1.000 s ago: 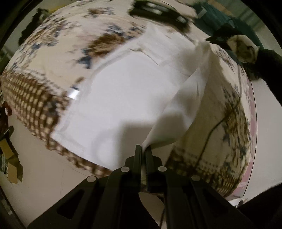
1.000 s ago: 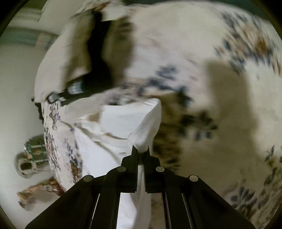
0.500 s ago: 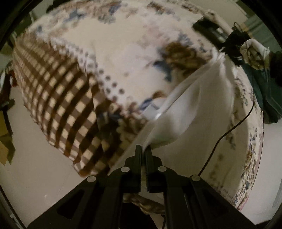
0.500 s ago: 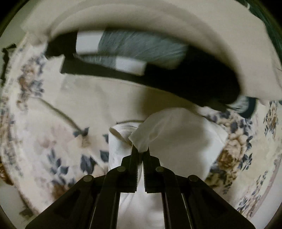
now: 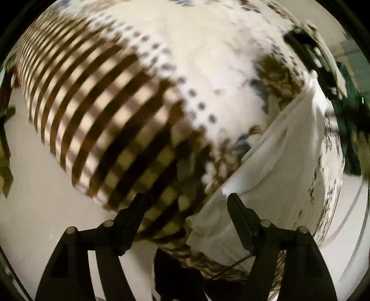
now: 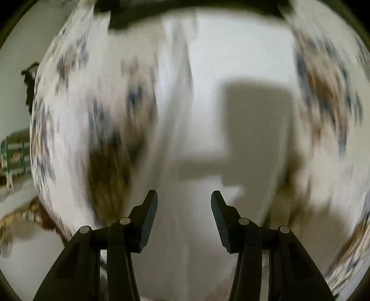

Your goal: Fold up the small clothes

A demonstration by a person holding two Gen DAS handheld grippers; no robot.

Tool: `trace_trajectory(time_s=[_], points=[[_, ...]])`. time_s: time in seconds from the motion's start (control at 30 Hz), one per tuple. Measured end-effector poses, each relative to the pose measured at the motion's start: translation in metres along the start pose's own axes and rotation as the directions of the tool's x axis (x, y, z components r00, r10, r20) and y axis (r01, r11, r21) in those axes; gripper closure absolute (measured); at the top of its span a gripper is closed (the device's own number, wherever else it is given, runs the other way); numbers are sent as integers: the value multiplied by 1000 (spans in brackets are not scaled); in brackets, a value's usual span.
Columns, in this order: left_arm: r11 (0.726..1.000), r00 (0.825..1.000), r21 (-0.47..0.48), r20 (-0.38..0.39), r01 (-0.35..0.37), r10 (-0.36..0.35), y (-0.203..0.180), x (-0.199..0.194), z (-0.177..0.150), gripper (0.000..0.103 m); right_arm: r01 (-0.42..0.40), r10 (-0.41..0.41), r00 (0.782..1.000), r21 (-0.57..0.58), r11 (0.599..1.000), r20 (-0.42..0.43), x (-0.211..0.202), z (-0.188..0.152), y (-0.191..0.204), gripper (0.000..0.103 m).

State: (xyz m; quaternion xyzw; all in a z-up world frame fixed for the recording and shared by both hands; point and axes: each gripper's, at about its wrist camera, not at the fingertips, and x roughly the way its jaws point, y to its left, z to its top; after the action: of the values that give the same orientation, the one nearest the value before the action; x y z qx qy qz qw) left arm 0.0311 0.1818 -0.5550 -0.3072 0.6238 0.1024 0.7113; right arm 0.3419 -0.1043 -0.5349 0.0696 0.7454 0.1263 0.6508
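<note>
Both grippers had let go since the frames half a second before. The left gripper [image 5: 186, 200], clamped then on a fold of the white garment [image 5: 272, 176], now stood with its jaws wide apart and nothing between them. The right gripper [image 6: 184, 199], pinched then on a raised peak of the same cloth, was likewise spread, its ribbed pads [image 6: 148, 222] bare.

Left wrist view: the white garment lay flat on the patterned bed cover [image 5: 208, 69] in the lower right of the frame. Its long axis ran diagonally, from the near corner at lower centre, just above the right finger, up to the far end near the upper right edge. A folded edge followed the same diagonal on its left side. Half a second before, the cloth had been lifted toward the jaws; now it rested on the cover. The brown checked border [image 5: 97, 120] of the cover filled the left and centre, motion-blurred. A dark object [image 5: 300, 46] sat at upper right, beyond the garment's far end; blur prevented identification.

Right wrist view: heavy blur. The white garment [image 6: 242, 58] occupied the centre of the frame, long axis roughly vertical, running from between the fingers up toward a dark band [image 6: 185, 9] at the top edge. A shadow [image 6: 254, 129] fell across its middle. The floral cover [image 6: 69, 115] flanked it left and right.
</note>
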Motion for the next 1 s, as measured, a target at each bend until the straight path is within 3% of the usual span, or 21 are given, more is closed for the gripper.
trace_trajectory(time_s=[0.13, 0.23, 0.3, 0.37, 0.47, 0.57, 0.7, 0.77, 0.8, 0.83, 0.87, 1.0], points=[[984, 998, 167, 0, -56, 57, -38, 13, 3, 33, -37, 56, 987, 126, 991, -149, 54, -129, -32, 53], [978, 998, 198, -6, -58, 61, -52, 19, 2, 33, -126, 200, 949, 289, 949, -244, 105, -221, -52, 53], [982, 997, 176, 3, -71, 72, -53, 17, 0, 33, -156, 247, 935, 333, 930, -253, 127, -259, -50, 53], [985, 994, 136, 27, -105, 102, -48, 6, -8, 33, -159, 237, 950, 339, 927, -202, 131, -286, -47, 53], [985, 989, 98, 61, -139, 134, -34, -11, -16, 33, -153, 198, 974, 333, 930, -108, 116, -309, -45, 53], [974, 980, 119, 88, -190, 180, -28, -22, -25, 33, -182, 209, 977, 343, 922, -42, 103, -332, -48, 53], [963, 969, 134, 106, -235, 222, -23, -29, -33, 33, -215, 234, 971, 277, 936, -39, 97, -348, -41, 53], [958, 965, 140, 112, -251, 236, -24, -28, -35, 33, -189, 209, 975, 222, 957, -73, 101, -348, -31, 53], [957, 965, 144, 113, -253, 238, -24, -28, -38, 33, -168, 186, 979, 199, 966, -79, 110, -351, -26, 56], [955, 964, 148, 115, -257, 241, -25, -27, -39, 33, -159, 178, 981, 192, 968, -81, 110, -352, -25, 67], [954, 963, 149, 115, -259, 243, -29, -25, -38, 33, -142, 158, 984, 180, 973, -80, 116, -356, -22, 100], [956, 966, 166, 130, -242, 222, -39, -26, -41, 33, -103, 106, 994, 186, 977, -4, 102, -375, -31, 102]])
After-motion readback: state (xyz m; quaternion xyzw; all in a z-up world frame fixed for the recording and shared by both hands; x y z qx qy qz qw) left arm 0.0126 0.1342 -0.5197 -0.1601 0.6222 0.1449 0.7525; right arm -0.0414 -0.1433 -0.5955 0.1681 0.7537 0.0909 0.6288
